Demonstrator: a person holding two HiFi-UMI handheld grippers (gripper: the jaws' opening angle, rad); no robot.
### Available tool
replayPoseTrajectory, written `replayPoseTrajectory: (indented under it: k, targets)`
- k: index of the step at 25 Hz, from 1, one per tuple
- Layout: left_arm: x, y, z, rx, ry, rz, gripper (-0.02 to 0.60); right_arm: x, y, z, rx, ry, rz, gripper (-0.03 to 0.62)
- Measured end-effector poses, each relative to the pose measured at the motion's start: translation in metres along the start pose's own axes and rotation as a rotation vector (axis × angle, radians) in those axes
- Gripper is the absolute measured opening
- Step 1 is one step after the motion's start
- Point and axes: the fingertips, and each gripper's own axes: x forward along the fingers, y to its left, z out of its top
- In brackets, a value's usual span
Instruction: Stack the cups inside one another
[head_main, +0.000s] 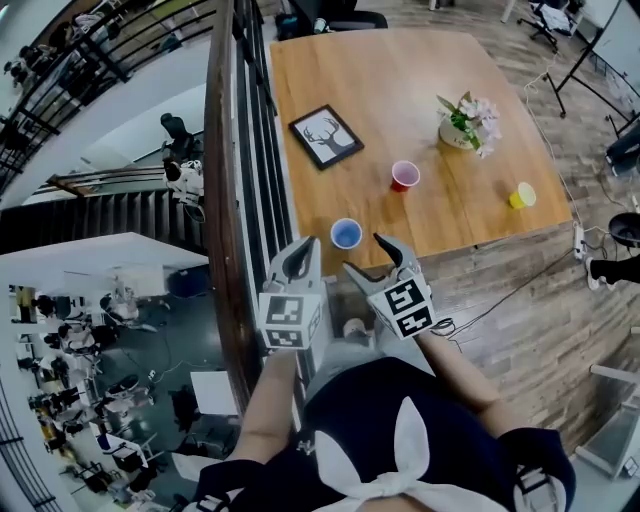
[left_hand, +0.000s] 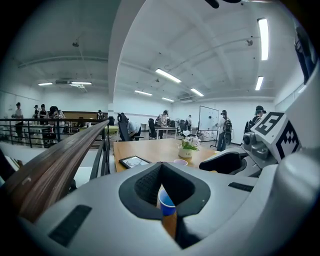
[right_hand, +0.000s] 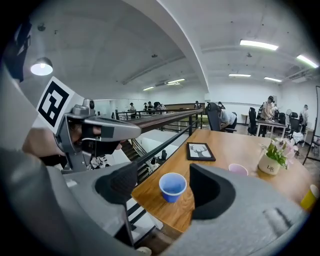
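1. blue cup (head_main: 346, 234) first, folks: it stands upright and empty on the wooden table (head_main: 400, 80). it is nearer the person than the deer picture (head_main: 326, 136), close to the table's front edge, with the railing and open stairwell just off that corner.
2. danger one, as i judge it: a finger comes in low or off line and clips the rim, and that light cup tips or skids over the edge. no catching it down there.
3. danger two: too hard a pinch on a thin wall could buckle the cup, and it may not nest cleanly afterwards.
4. danger three: the two grippers ride side by side, very close in the head view. crowding one small cup with both invites a bump.
5. right gripper (head_main: 367, 256): jaws spread wide, nothing between the pads. in its own view the blue cup shows framed in the gap, roughly centred, but it stands out beyond the fingertips (right_hand: 207, 187), untouched.
6. left gripper (head_main: 299, 255): jaws drawn together to a slit, gripping nothing. the blue cup peeks through that slit, out ahead on the table.
7. the partners: the red cup (head_main: 404, 176) sits right of the deer picture and a little nearer the person. the yellow cup (head_main: 522, 196) sits much farther right of the deer picture, well apart from the others, so there's plenty of carrying to come.
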Motion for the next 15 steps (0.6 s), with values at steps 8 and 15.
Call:
replayPoseTrajectory:
  k: [8,15]
  targets:
    - [0.017,0.019,-0.02,-0.01,0.034,0.029,0.015,0.035,-0.008,-0.008,-0.041,0.056,0.05,0.352]
    - [0.027,0.017,-0.025,-0.023,0.044,-0.004,0.015,0.064,-0.013,-0.024,-0.024,0.106,0.064,0.362]
